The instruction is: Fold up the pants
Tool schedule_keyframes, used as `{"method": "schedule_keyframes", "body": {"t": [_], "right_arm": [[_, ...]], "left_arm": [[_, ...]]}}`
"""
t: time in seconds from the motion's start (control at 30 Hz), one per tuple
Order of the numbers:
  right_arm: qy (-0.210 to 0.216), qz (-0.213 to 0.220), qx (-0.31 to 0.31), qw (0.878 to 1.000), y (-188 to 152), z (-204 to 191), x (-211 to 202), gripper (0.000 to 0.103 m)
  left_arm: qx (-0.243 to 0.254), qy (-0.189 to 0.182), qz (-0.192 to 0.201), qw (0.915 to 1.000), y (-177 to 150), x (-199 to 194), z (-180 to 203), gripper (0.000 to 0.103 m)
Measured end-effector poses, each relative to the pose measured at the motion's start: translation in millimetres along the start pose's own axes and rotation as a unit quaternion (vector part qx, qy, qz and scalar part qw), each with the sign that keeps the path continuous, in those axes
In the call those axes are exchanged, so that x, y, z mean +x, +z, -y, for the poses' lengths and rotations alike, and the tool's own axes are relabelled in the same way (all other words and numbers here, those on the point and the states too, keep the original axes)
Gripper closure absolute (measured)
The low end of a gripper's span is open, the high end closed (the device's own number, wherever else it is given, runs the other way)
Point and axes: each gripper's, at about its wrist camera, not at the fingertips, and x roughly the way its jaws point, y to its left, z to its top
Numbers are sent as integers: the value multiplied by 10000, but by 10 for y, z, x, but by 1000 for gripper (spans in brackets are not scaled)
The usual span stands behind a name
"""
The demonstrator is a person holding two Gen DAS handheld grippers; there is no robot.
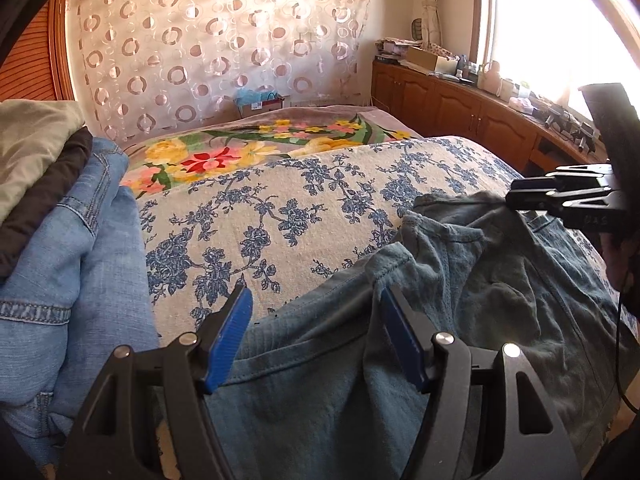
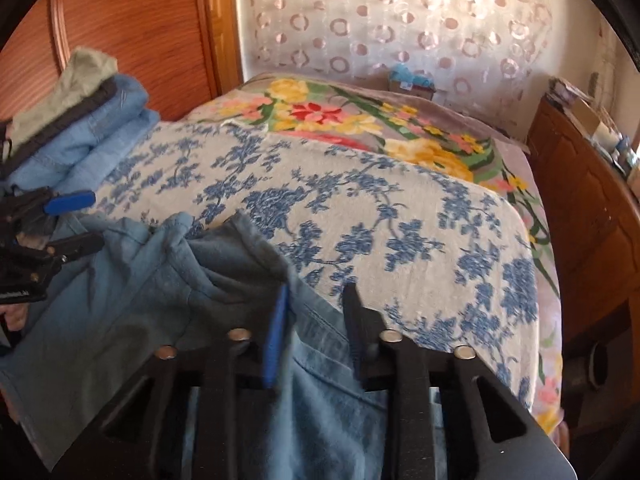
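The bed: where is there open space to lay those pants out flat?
The blue-flowered cover lies bare between the stack of folded clothes and the wooden cabinets, back to the bright floral blanket. The near edge is crowded: the blue pants are bunched there with the left tool and right tool over them.

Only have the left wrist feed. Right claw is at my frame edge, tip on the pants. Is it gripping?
Observer: In the right wrist view the right claw has its jaws apart. The pants fabric lies between them and doesn't look clamped.
Operator: Which part of the fabric?
Observer: A paler stretch with a stitched seam, running under the claw toward the camera.
Operator: What's to the right of that claw?
Observer: The blue-flowered cover runs to its rounded edge, with a floral blanket beyond it, then a wooden cabinet.
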Motion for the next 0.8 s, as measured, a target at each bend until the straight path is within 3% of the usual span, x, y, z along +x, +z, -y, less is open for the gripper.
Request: {"method": "schedule_keyframes", "body": {"t": [0.43, 0.6, 0.67, 0.8], "right_arm": [[-802, -221, 673, 9943, -582, 640, -407, 67], [-684, -243, 801, 9941, -718, 607, -429, 67], [-589, -234, 834, 9945, -733, 559, -439, 67], [-484, -227, 807, 9953, -770, 456, -448, 66]], "left_arm": [[-60, 339, -138, 9993, -215, -260, -210, 37], [-36, 383, -150, 9991, -241, -256, -239, 37], [0, 414, -228, 9989, -250, -224, -240, 46], [26, 499, -421, 9979, -277, -141, -265, 52]]}}
